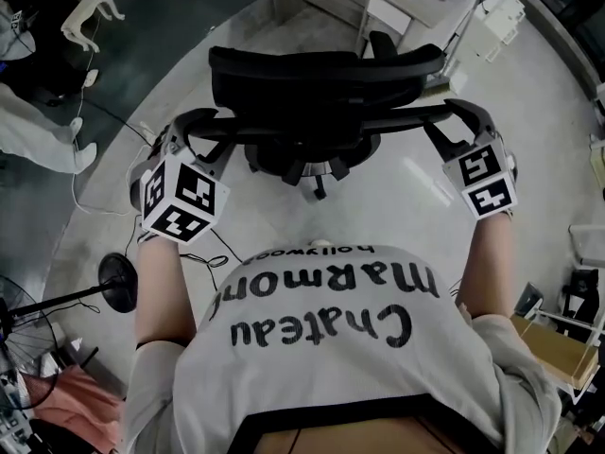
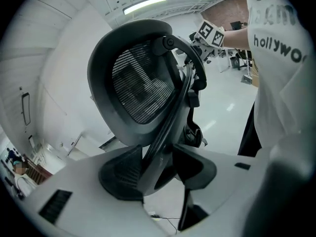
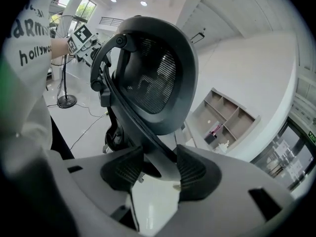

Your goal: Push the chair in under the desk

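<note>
At the far left a person in white clothing (image 1: 33, 130) is standing on the grey floor (image 1: 397, 197), well apart from the work. Nearer, at the left edge, a fan stand (image 1: 120, 282) is resting on its round base, and a thin cable (image 1: 217, 253) is trailing across the floor from that side towards the middle.

The left gripper (image 1: 201, 123) is reaching forward at the left end of the chair's back frame. In the left gripper view, the left gripper (image 2: 158, 168) is clenching the dark slanted bar of that frame, with the bar lying between its two ribbed pads.

In the middle, the black chair (image 1: 321, 83) is standing on the open floor with its mesh back turned towards the person, whose white printed shirt (image 1: 331, 348) is filling the near part of the head view. The chair's wheeled base (image 1: 317, 173) is showing below the back. Beyond the chair, at the far middle, the white desk (image 1: 388, 12) is standing; the chair is sitting near it, still out in front, and its own back is hiding the strip of floor between them.

The right gripper (image 1: 456, 121) is grasping the right end of the same frame. In the right gripper view, the right gripper (image 3: 155, 169) is holding the bar between its pads.

At the near right, a cardboard box (image 1: 553, 348) is lying beside the person, clear of the chair.
</note>
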`<move>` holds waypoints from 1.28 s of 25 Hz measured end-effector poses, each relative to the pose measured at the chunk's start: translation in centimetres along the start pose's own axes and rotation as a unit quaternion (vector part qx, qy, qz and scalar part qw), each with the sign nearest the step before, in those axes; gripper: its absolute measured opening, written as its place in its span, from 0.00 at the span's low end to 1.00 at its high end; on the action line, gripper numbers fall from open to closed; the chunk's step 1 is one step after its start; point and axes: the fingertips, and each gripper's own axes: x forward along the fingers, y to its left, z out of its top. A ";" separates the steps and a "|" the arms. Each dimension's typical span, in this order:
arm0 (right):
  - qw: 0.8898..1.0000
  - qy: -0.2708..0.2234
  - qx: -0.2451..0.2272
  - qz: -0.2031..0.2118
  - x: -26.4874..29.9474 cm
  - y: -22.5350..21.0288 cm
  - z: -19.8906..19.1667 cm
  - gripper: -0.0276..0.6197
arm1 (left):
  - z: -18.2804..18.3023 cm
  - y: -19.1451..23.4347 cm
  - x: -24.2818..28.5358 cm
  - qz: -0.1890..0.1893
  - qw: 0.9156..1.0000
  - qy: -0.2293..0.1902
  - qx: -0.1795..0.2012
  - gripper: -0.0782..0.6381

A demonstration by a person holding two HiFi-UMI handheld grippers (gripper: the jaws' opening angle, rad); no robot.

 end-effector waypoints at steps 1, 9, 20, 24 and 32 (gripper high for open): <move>1.000 -0.004 -0.002 0.001 0.5 -0.2 0.3 0.37 | -0.1 0.4 0.4 0.005 1.000 0.004 -0.003 0.38; 1.000 -0.029 -0.008 0.009 4.5 -2.2 2.7 0.37 | -1.0 4.7 3.7 0.010 1.000 0.019 -0.017 0.38; 1.000 -0.005 0.012 -0.012 8.7 -1.7 7.5 0.37 | -4.4 11.3 6.2 -0.027 0.999 -0.016 -0.001 0.40; 0.999 0.021 0.031 -0.029 9.5 -0.9 9.0 0.37 | -5.6 13.7 7.1 -0.042 0.999 -0.027 0.019 0.39; 0.995 0.051 0.062 -0.063 10.4 2.7 13.2 0.37 | -9.3 18.2 7.2 -0.049 0.997 -0.048 0.047 0.39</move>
